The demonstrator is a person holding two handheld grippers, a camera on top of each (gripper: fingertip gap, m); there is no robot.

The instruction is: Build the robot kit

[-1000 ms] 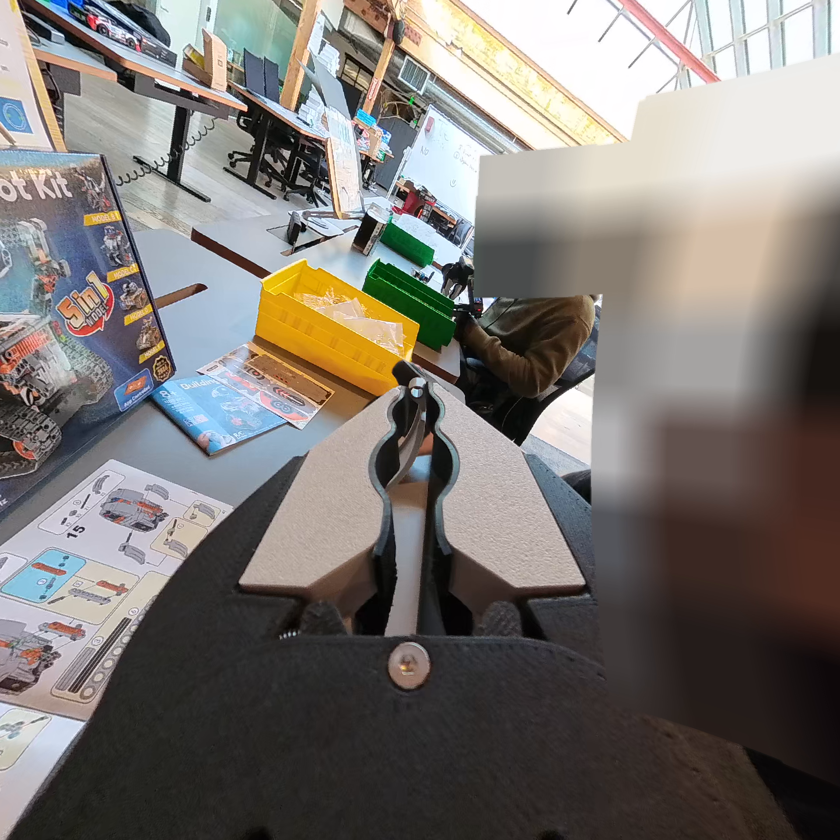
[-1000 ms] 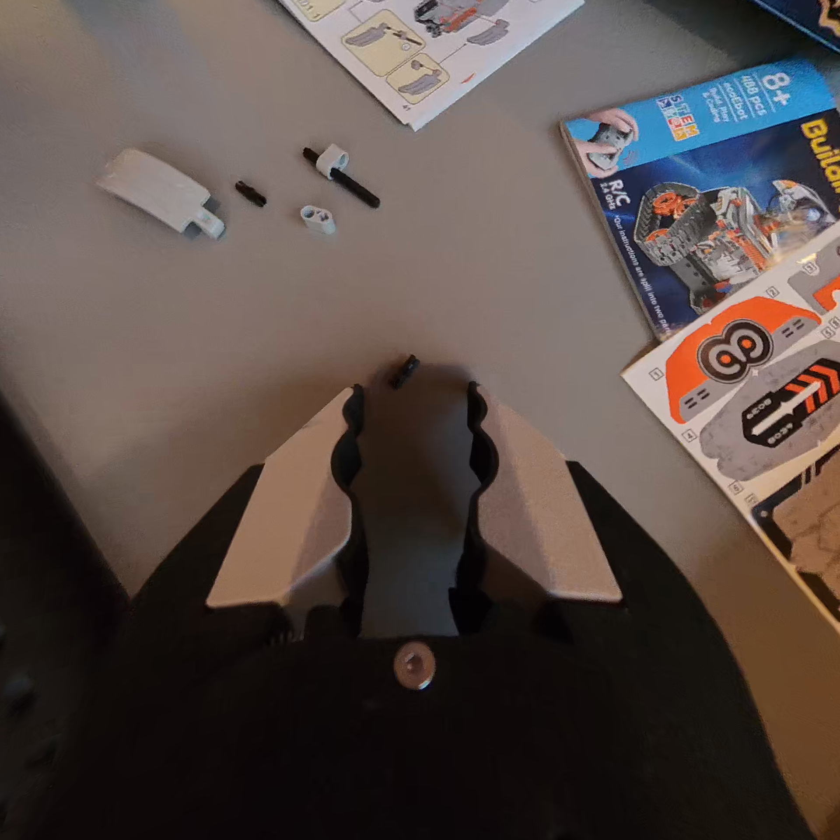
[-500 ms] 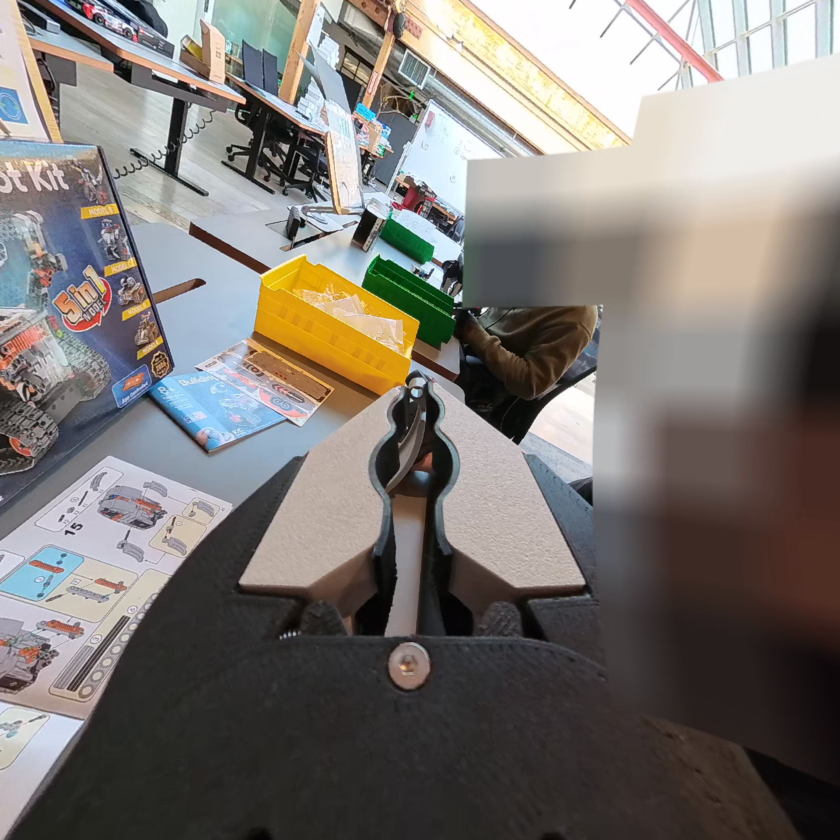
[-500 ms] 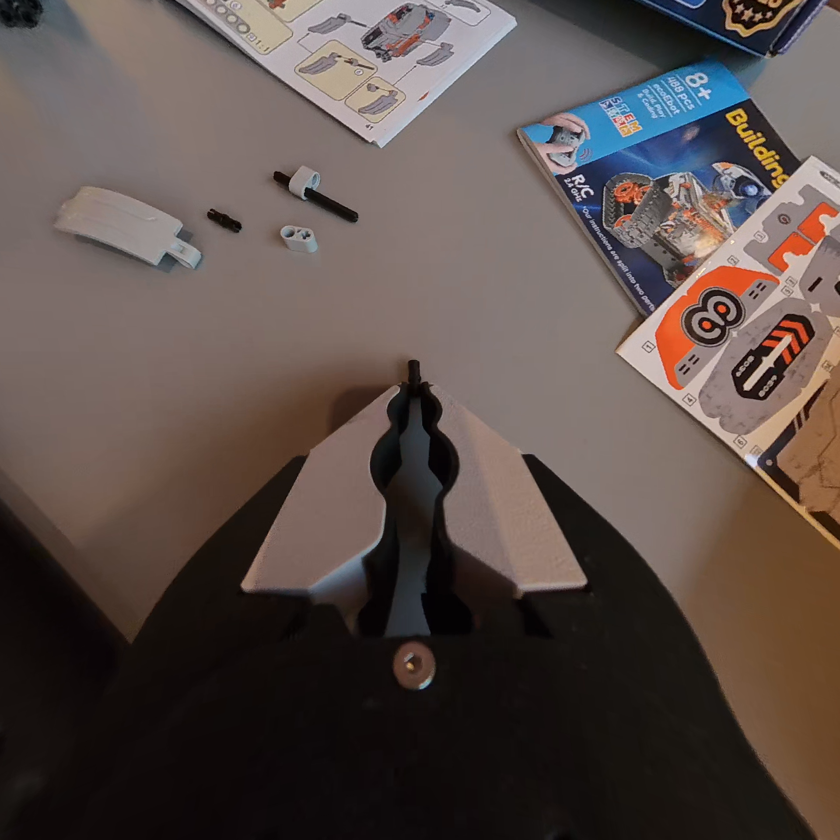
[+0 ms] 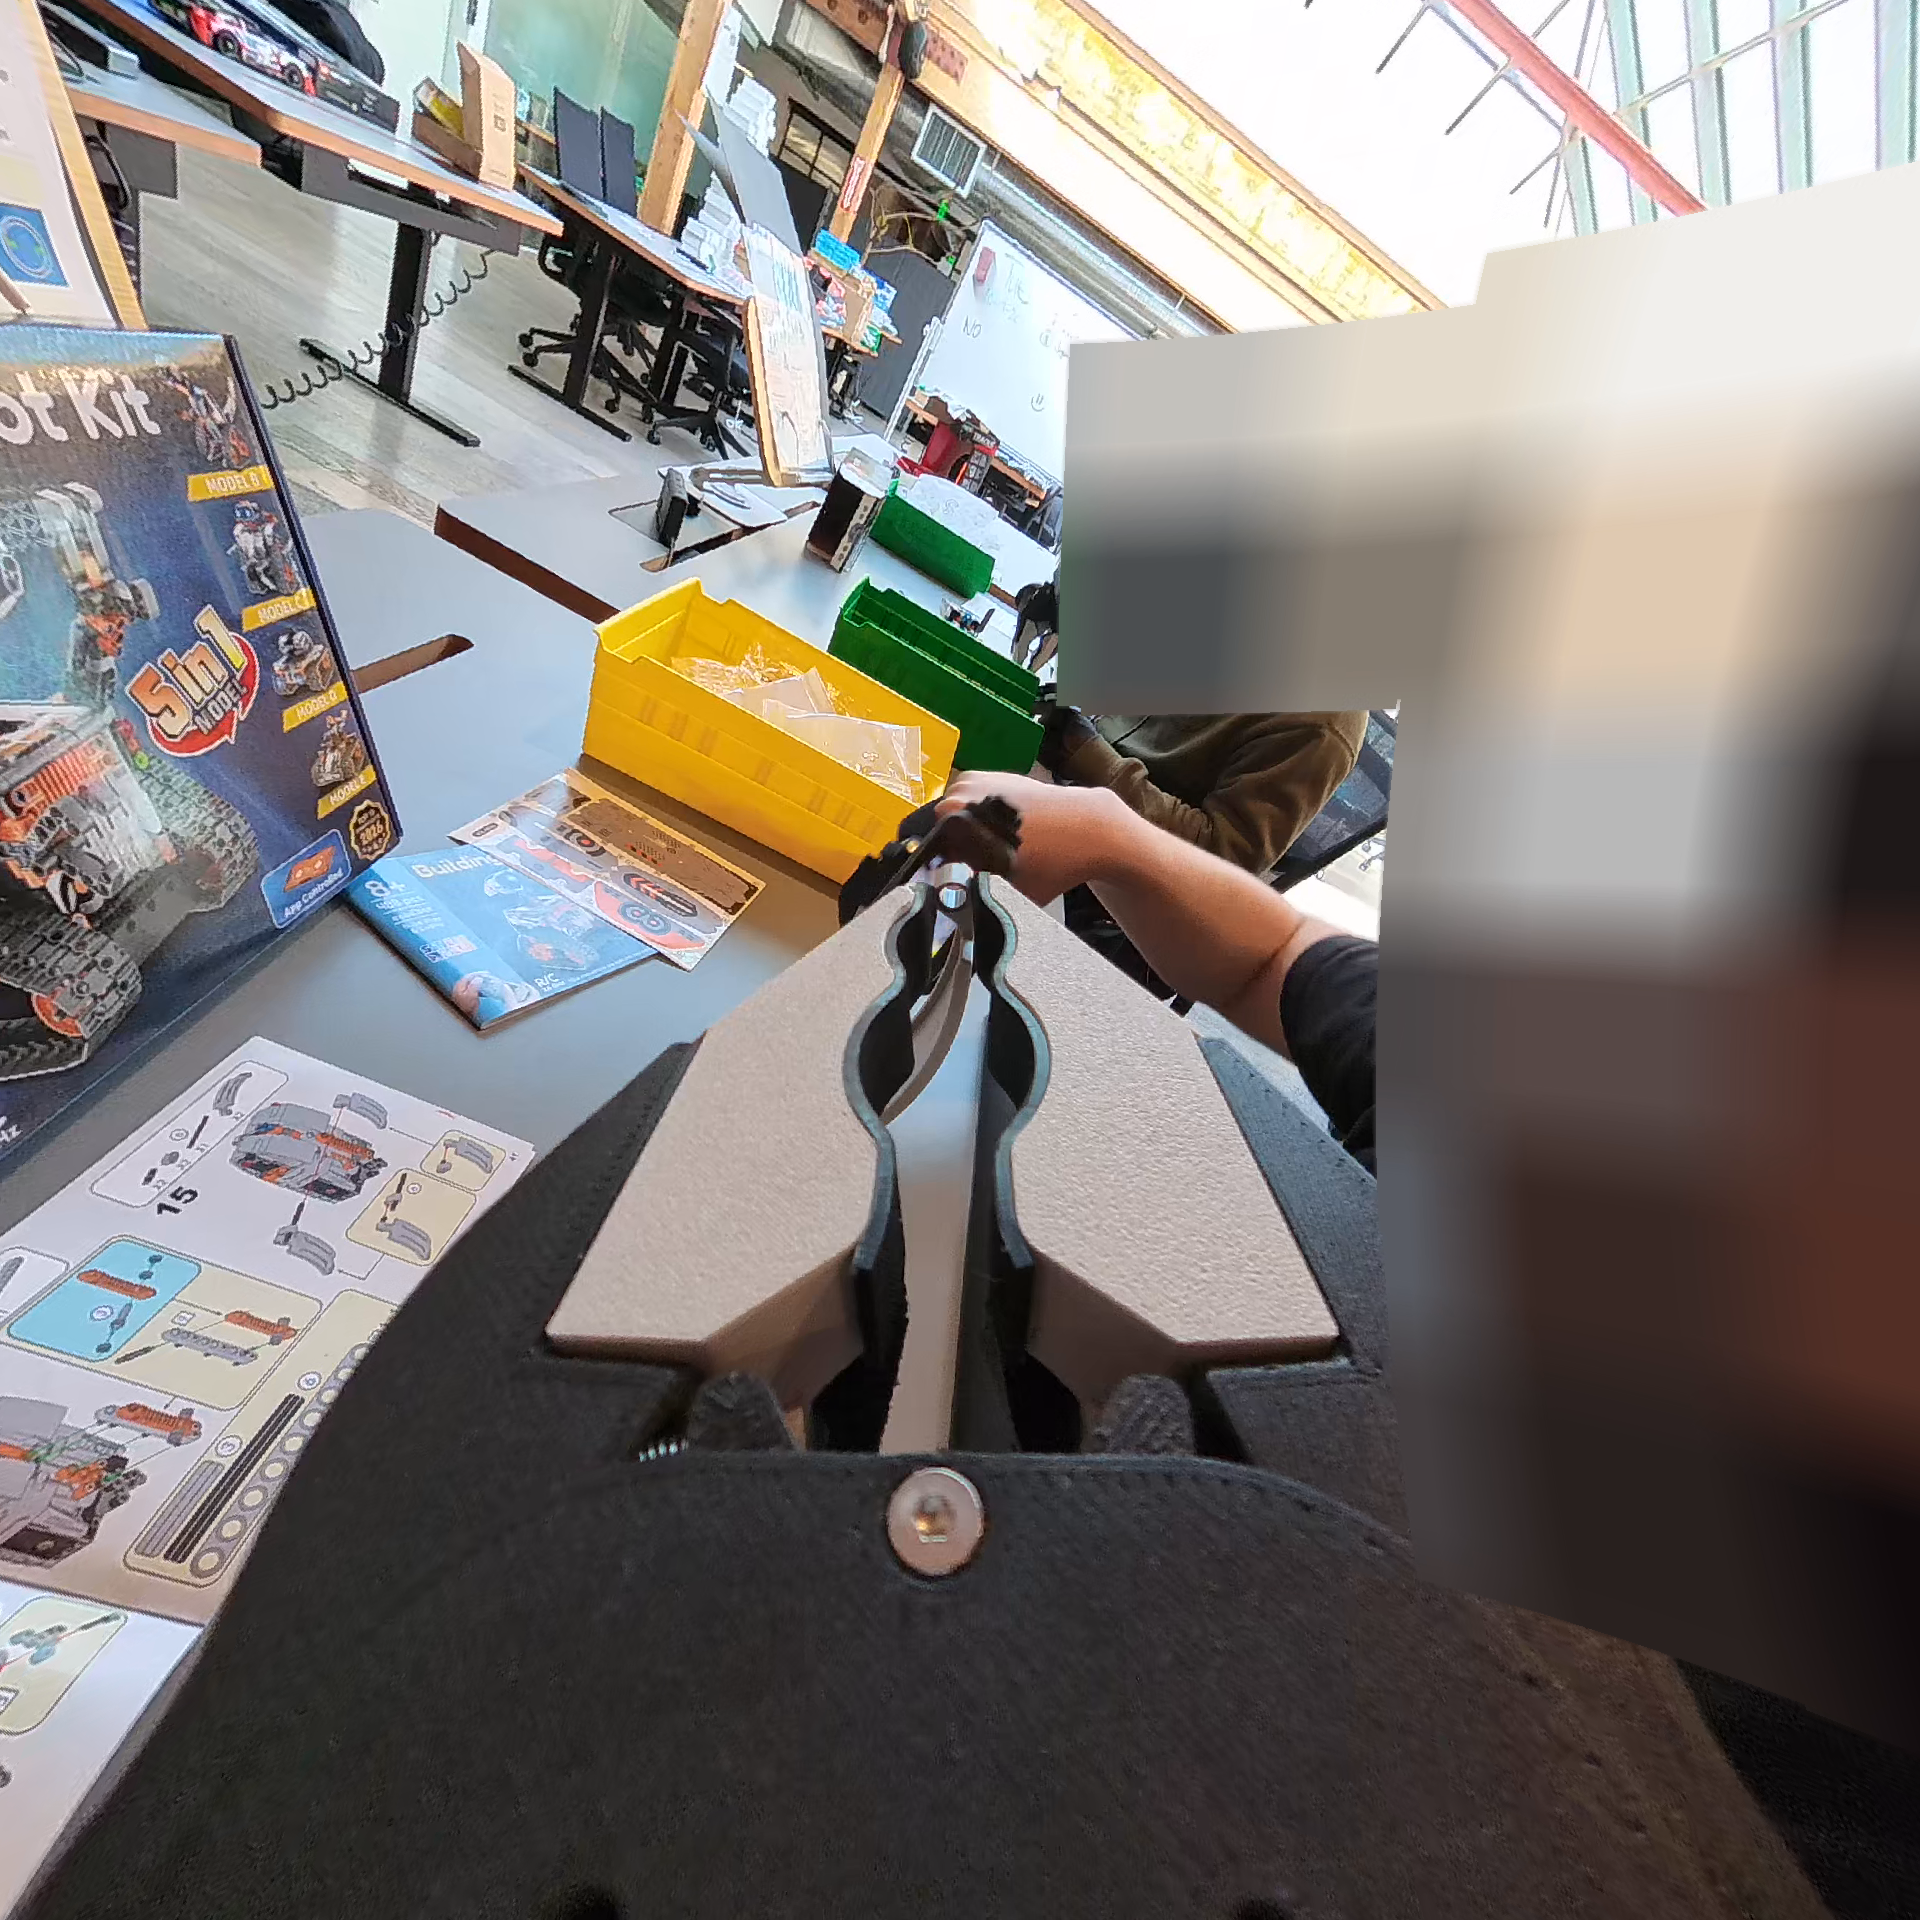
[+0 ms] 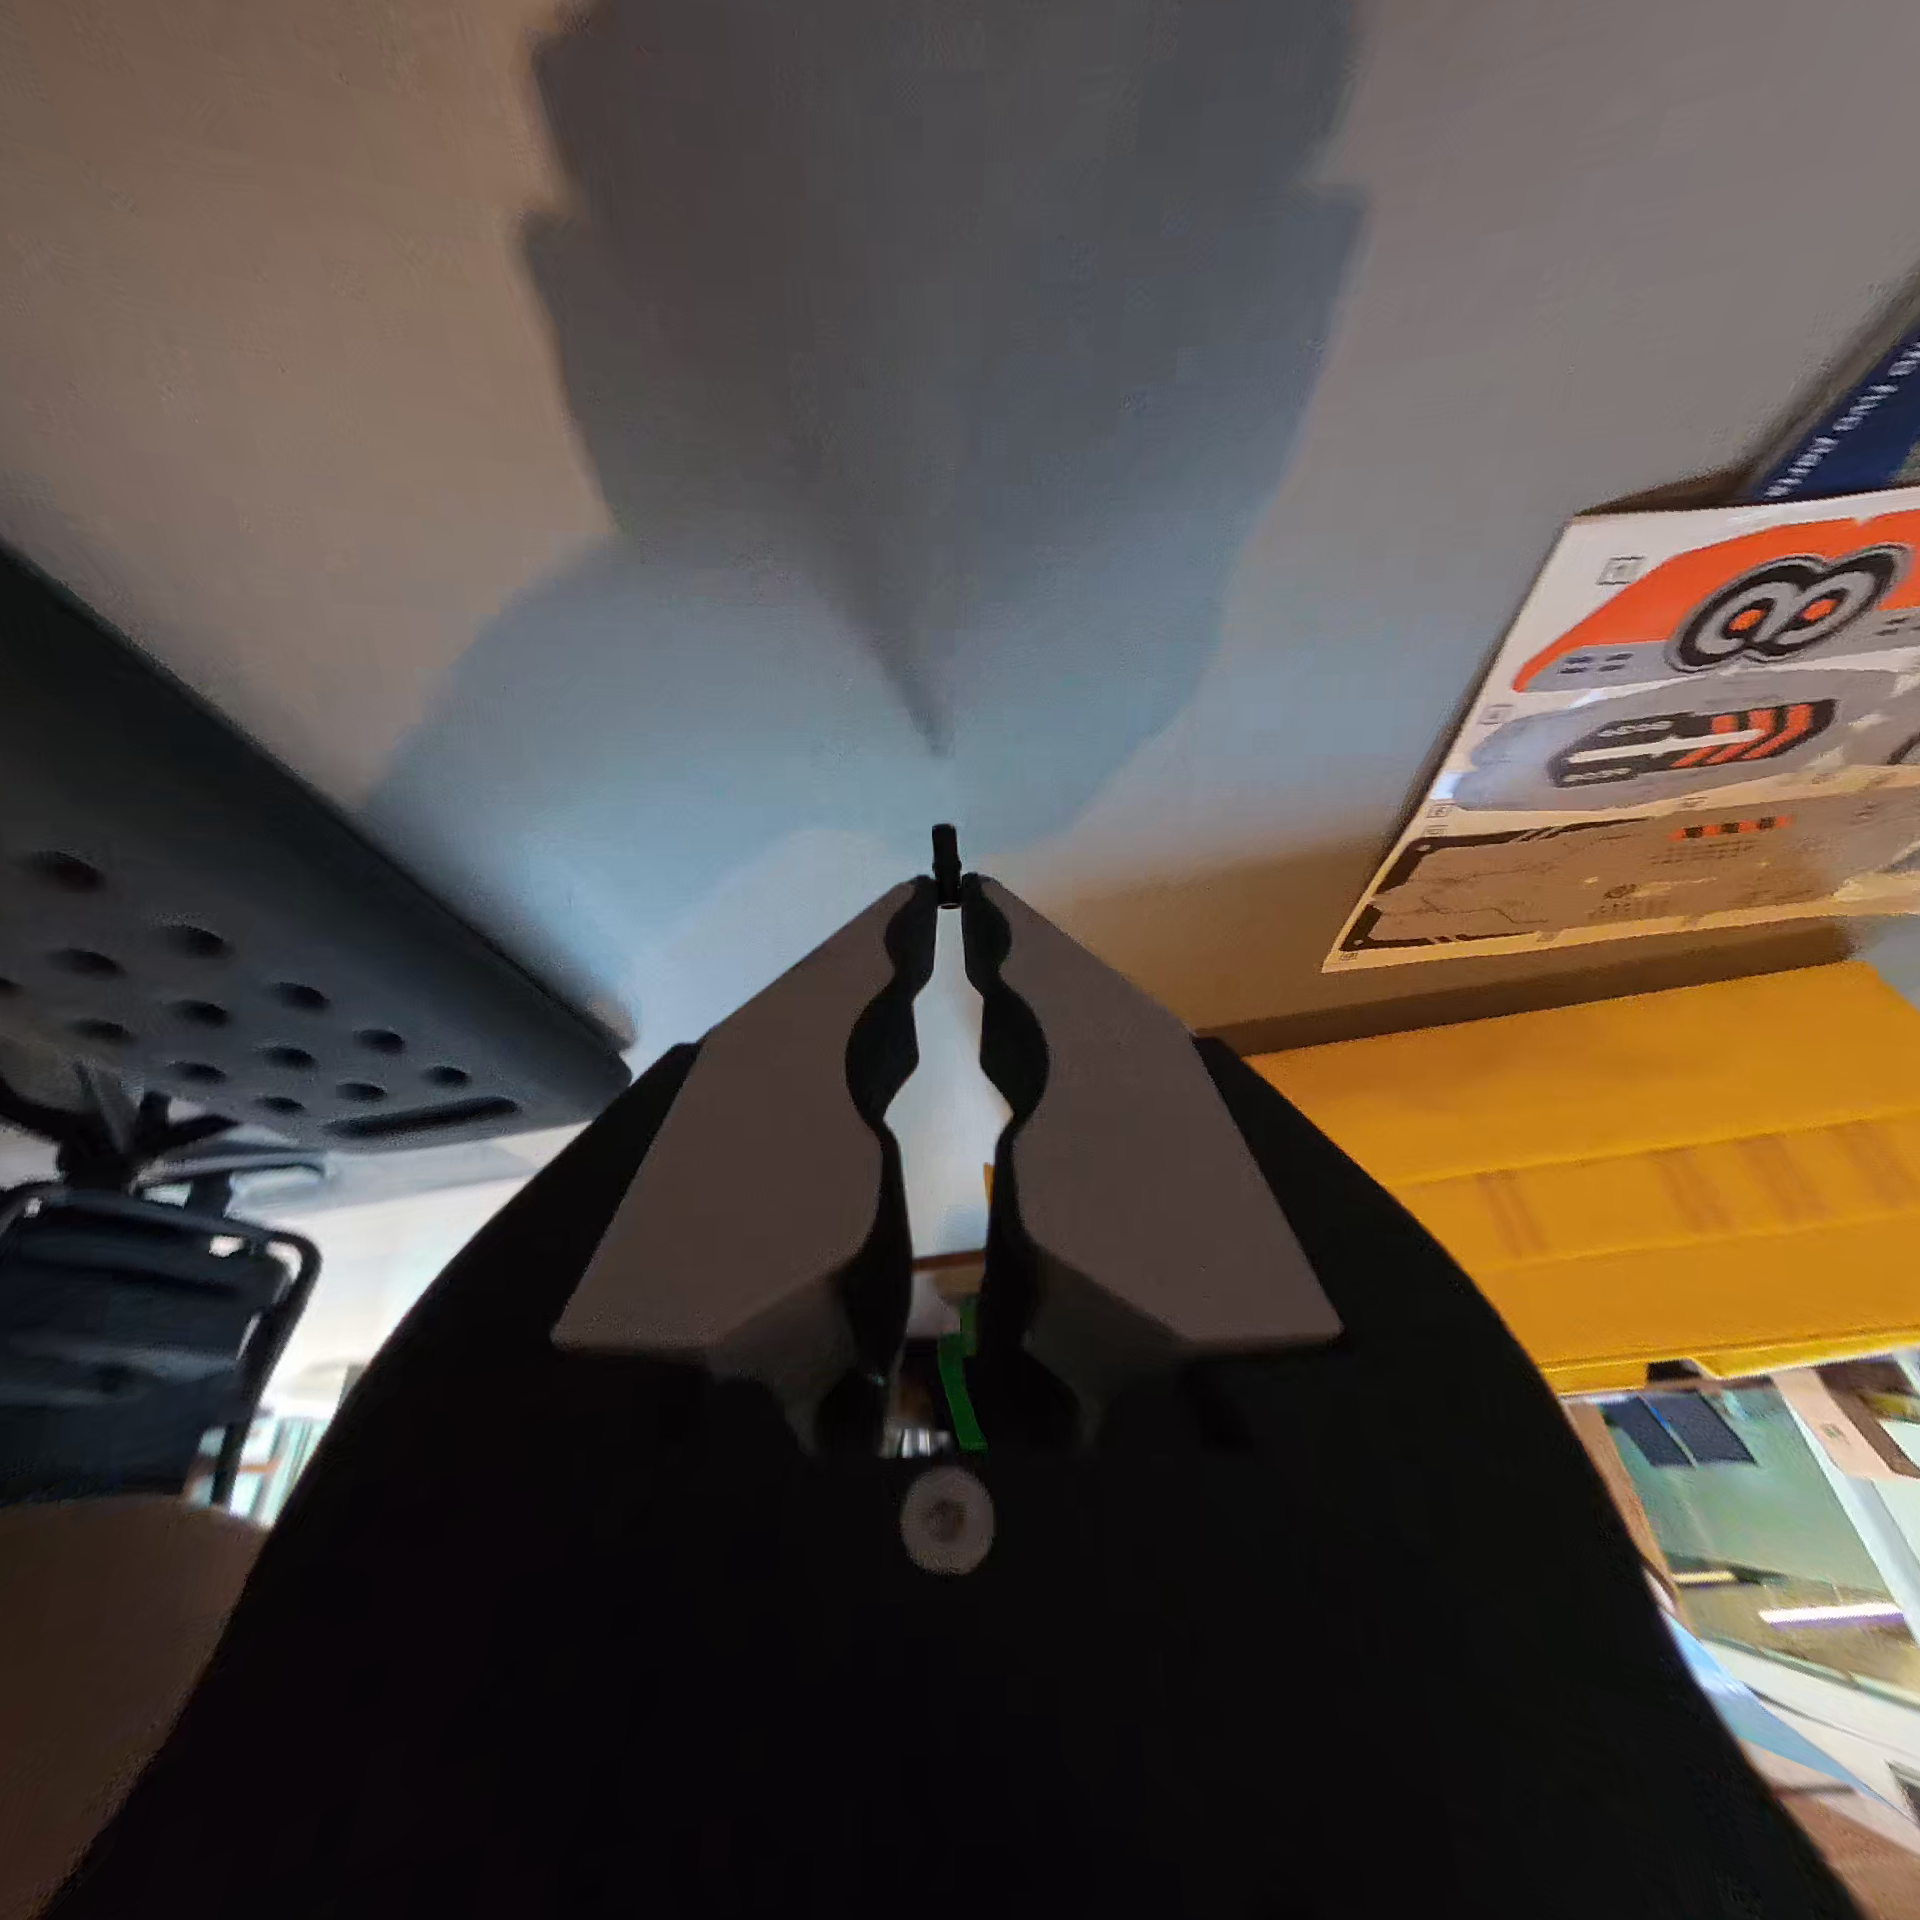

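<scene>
My left gripper (image 5: 951, 896) is shut on a thin curved grey building part (image 5: 932, 1029), held up above the grey table (image 5: 499, 717). The part has a small hole at its tip between the jaws. My right gripper (image 6: 943, 888) is shut on a small black pin (image 6: 943, 854) that sticks out past the tips. That view is blurred and tilted over the table. In the left wrist view a hand (image 5: 1023, 831) with a dark object, on a bare forearm (image 5: 1195, 914), sits just beyond the left gripper's tips.
Left wrist view: a yellow bin (image 5: 727, 758) with plastic bags, green bins (image 5: 935, 665), a sticker sheet (image 5: 613, 862), a blue booklet (image 5: 499, 935), an open instruction sheet (image 5: 239, 1247) and a blue kit box (image 5: 156, 675). A seated person (image 5: 1226, 779) is behind. Right wrist view: sticker sheet (image 6: 1662, 727), yellow bin (image 6: 1610, 1164). My right fingertips sit around 40 cm from my left ones.
The right gripper closed on the black pin that lay on the table, lifted it and swung round. A hand and forearm have come in beyond the left gripper's tips. The left gripper barely moved.
</scene>
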